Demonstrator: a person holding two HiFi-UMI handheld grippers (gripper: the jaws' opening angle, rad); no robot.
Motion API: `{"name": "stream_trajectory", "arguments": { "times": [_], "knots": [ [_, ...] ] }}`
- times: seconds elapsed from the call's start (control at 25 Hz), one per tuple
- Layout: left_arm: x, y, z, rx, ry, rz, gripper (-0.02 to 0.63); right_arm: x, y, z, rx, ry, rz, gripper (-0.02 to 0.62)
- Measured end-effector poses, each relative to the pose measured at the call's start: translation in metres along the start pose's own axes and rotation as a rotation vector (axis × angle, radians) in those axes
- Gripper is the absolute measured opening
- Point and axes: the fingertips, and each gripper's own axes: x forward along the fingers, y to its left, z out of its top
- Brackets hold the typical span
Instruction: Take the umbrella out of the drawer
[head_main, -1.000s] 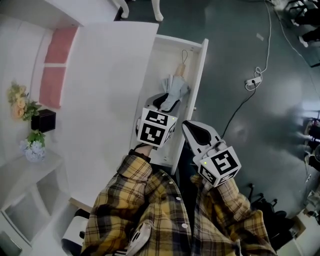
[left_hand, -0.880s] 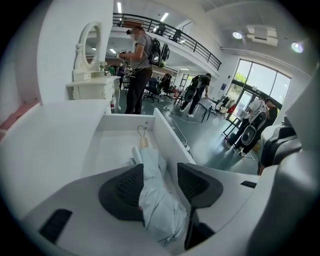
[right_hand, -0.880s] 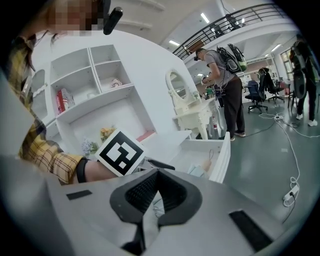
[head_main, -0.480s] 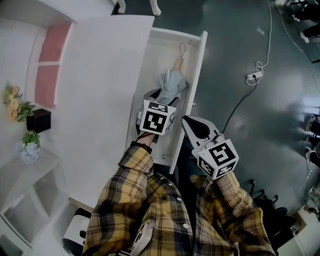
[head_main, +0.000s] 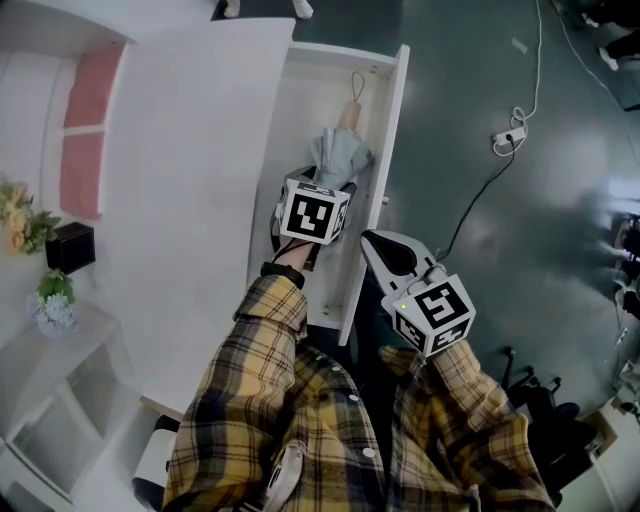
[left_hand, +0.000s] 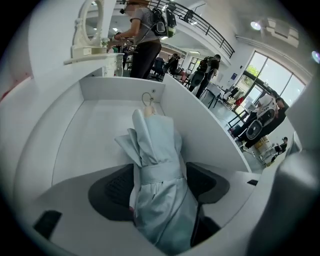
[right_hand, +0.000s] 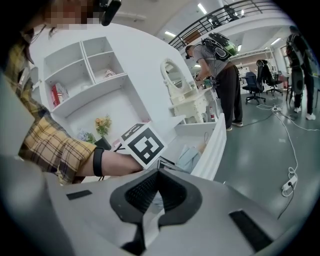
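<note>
Lower now, my left gripper sits in the drawer, its jaws just opened wide astride the folded umbrella. My right gripper hangs closed and empty, right of the drawer.

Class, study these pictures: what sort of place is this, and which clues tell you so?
Probably a large open lab or office hall with a mock home corner: a white dressing table and ornate mirror, an upper gallery railing, and office chairs.
</note>
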Motion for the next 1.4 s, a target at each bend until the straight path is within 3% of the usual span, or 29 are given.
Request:
{"name": "stream_trajectory", "arguments": {
  "times": [0.48, 0.76, 1.4],
  "knots": [
    [0.017, 0.000, -0.004, -0.007, 0.024, 0.040, 0.347, 0.001, 0.000, -0.007, 0.013, 0.007, 0.010, 0.017],
    [0.027, 0.001, -0.004, -0.036, 0.039, 0.022, 0.356, -0.001, -0.005, -0.008, 0.025, 0.000, -0.005, 0.017],
    [0.030, 0.001, -0.006, -0.029, 0.042, 0.045, 0.332, 0.007, -0.006, -0.005, 0.026, -0.002, -0.020, 0.017]
  ]
}}
